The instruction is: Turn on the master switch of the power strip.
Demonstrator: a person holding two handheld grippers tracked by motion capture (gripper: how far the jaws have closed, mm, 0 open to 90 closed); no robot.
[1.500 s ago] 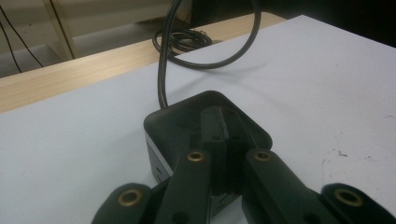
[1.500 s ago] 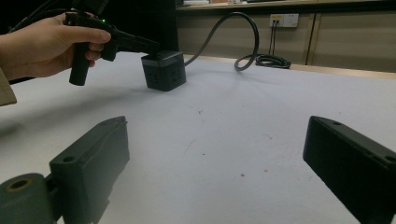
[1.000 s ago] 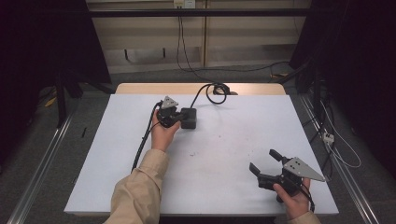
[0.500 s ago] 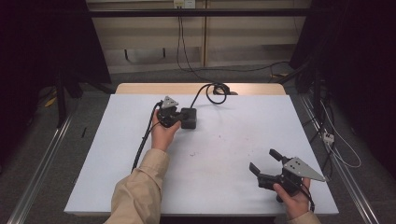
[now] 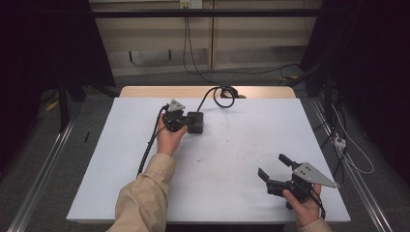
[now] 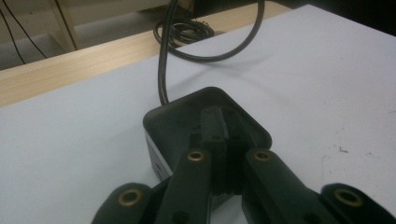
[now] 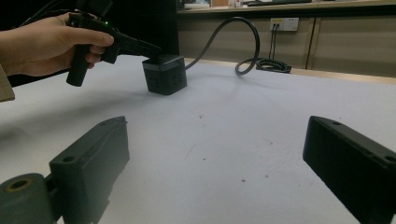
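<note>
1. One black cube-shaped power block [image 5: 195, 122] sits toward the far left of the white table [image 5: 232, 159]; its cable [image 5: 212, 94] loops to the far edge.
2. Left gripper [image 6: 227, 135] rests on the block's top, jaws pressed together, gripping nothing; nothing has moved over the last second, so pressing appears in progress.
3. Right gripper [image 5: 274, 165] hovers near the front right, jaws wide apart, empty.

Black cube socket [image 5: 196, 122]: dark, rounded corners, upright on white bench [image 5: 241, 159], far left-centre. Outlet holes on side face in right gripper view [image 7: 164, 74]. Thick black cable [image 5: 209, 95] leaves its far side, arches up, runs to coil [image 5: 226, 94] on bench's wooden far edge. Left tongs [image 6: 226, 140], jaws together, rest on its top.
</note>
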